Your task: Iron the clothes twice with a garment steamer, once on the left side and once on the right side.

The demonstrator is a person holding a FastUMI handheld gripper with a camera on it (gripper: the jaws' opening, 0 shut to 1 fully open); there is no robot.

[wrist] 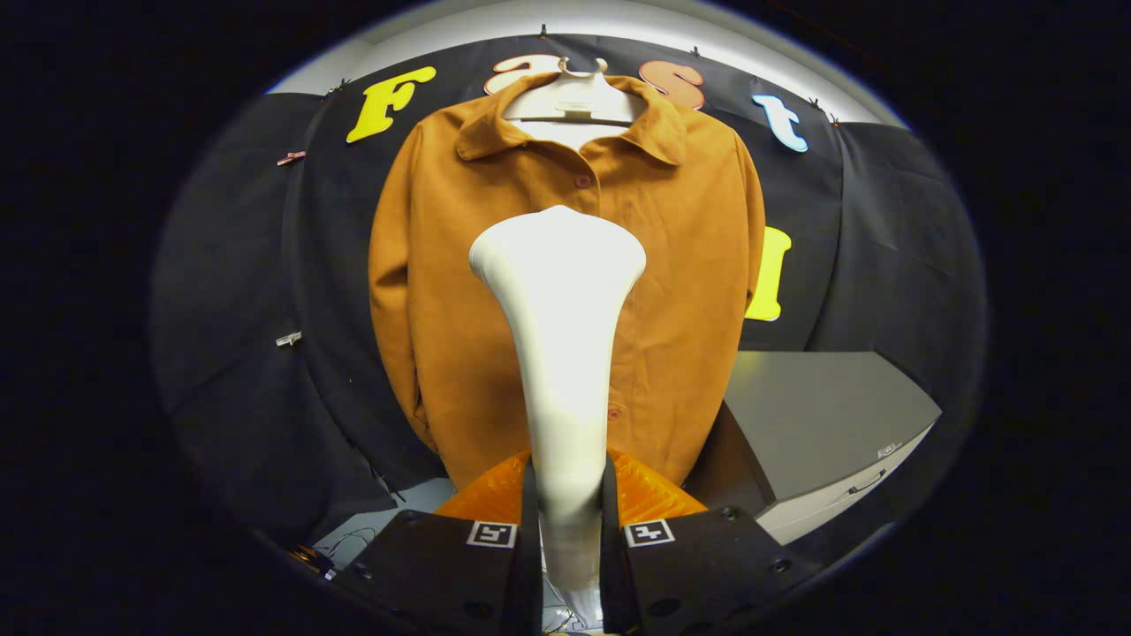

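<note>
A brown jacket (495, 336) is seen hung on a white hanger (574, 99) beyond the claw, its front spread flat and buttoned. To the right of the claw a grey cabinet (822, 415) is set. The white garment steamer (561, 353) is pinched between both fingers of the claw (570, 530), its head raised before the jacket's middle, contact not determinable. No stroke on either side can be judged done; both passes appear left.
</note>
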